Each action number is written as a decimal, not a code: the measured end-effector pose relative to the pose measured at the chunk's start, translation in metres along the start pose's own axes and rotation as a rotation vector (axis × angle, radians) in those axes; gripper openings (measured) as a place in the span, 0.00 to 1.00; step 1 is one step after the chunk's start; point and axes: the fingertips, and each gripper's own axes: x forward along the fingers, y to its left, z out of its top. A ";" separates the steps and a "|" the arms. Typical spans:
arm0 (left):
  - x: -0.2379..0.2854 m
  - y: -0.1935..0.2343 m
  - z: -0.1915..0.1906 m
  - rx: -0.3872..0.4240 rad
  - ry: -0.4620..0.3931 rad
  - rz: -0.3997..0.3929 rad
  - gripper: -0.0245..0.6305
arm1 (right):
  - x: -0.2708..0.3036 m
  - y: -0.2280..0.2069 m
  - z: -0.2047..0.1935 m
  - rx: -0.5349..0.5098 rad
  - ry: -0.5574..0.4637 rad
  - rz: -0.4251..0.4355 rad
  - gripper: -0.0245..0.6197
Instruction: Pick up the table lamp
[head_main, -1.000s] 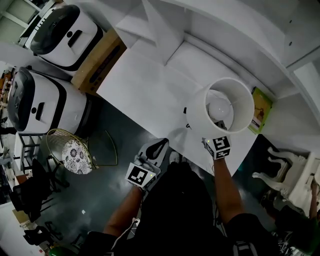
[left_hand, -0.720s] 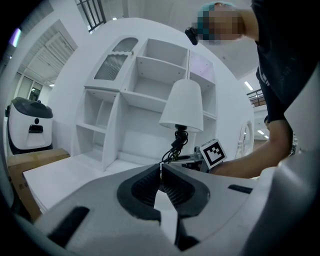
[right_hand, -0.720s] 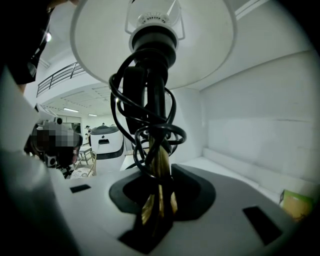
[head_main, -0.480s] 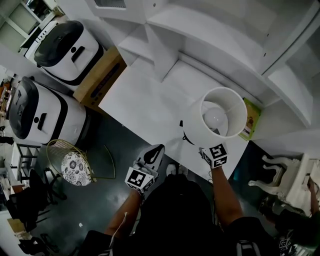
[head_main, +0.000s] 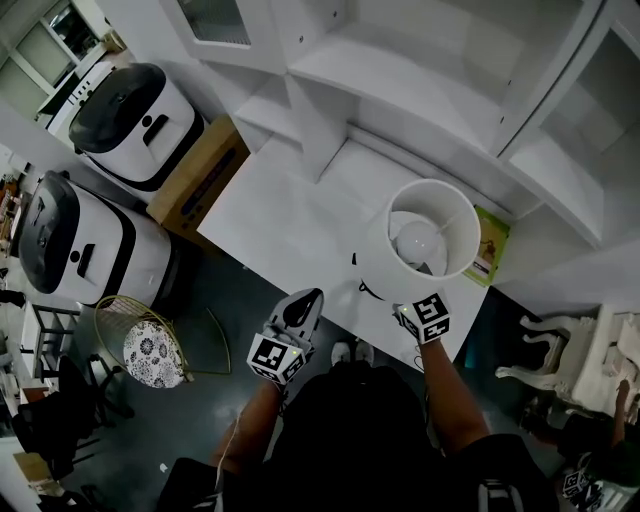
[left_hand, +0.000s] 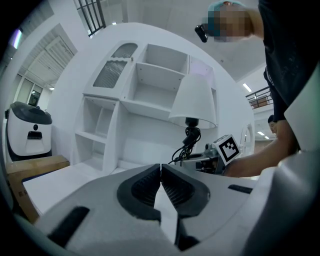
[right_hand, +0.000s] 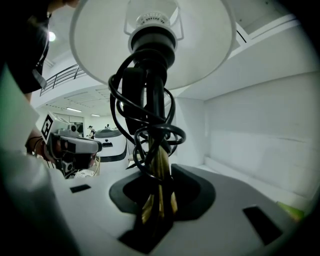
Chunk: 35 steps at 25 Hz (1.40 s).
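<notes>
The table lamp (head_main: 420, 243) has a white drum shade, a bulb inside and a brass stem wrapped in black cord (right_hand: 147, 135). It is held upright above the white desk (head_main: 280, 200) near its right front corner. My right gripper (head_main: 405, 305) is shut on the lamp's brass stem (right_hand: 157, 195), just under the shade. My left gripper (head_main: 305, 305) hangs shut and empty off the desk's front edge, left of the lamp (left_hand: 192, 100). The lamp's base is hidden.
White shelving (head_main: 420, 80) rises behind the desk. A green book (head_main: 490, 248) lies at the desk's right end. A cardboard box (head_main: 200, 170) and two white machines (head_main: 130, 105) stand left; a gold wire basket (head_main: 150, 325) sits on the dark floor.
The lamp and my right gripper have shifted slightly left and toward the front edge in the head view as the camera rose. My left gripper stays shut, nearly still.
</notes>
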 end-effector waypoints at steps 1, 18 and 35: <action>0.001 0.001 0.001 0.002 0.000 0.001 0.07 | -0.001 0.002 0.002 0.006 -0.002 0.004 0.21; 0.004 0.009 0.018 0.025 -0.035 0.013 0.07 | -0.025 0.010 0.022 0.007 -0.020 0.009 0.21; 0.005 0.001 0.016 0.031 -0.021 0.007 0.07 | -0.049 0.010 0.014 0.024 -0.008 0.012 0.21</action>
